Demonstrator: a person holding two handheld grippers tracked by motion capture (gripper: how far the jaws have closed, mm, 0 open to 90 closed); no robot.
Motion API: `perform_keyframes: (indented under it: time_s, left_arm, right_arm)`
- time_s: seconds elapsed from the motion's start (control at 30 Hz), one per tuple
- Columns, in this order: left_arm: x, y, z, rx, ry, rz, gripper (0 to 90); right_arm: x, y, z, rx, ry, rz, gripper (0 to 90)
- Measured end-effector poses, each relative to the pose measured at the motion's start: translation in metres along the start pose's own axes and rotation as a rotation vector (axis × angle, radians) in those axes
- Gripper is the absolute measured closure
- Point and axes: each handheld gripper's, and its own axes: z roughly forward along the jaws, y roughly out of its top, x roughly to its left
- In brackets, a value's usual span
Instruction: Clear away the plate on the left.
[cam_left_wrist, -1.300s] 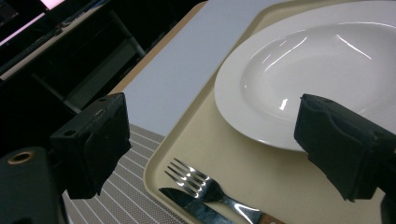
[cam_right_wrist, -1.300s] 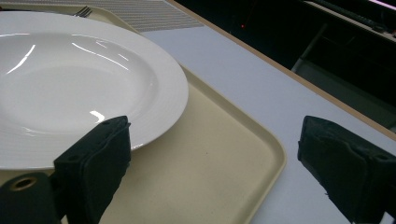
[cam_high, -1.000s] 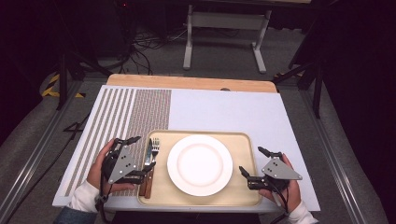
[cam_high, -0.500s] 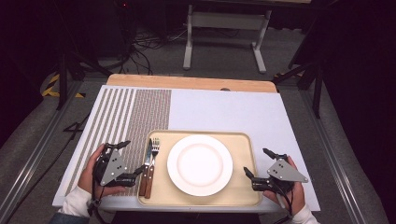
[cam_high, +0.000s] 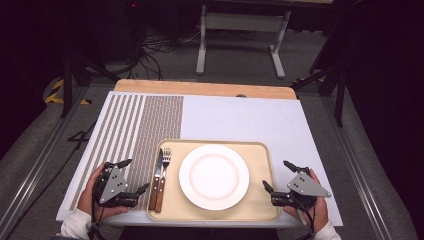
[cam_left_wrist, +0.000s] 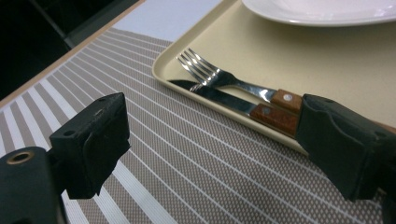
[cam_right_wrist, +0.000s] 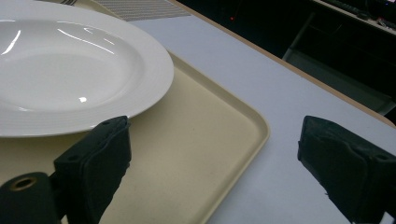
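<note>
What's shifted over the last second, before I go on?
The left gripper has drawn back left off the tray onto the striped mat, jaws open and empty. The right gripper slid slightly toward the near edge, still open. Fork, knife and plate are unmoved.

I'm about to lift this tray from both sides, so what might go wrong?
The plate sits loose on the tray, so a tilt may slide it. The fork and knife lie unsecured by the left rim and could roll off. Both hand-held grippers, left and right, are open beside the tray, not yet holding it.
</note>
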Motion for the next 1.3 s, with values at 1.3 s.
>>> perform_keyframes:
  time_s: [1.3]
  left_arm:
    - [0.0007, -0.0077, -0.0002, -0.006, -0.006, -0.044, 10.3]
  right_arm:
    - [0.0021, -0.0067, 0.0019, 0.024, 0.009, -0.012, 10.5]
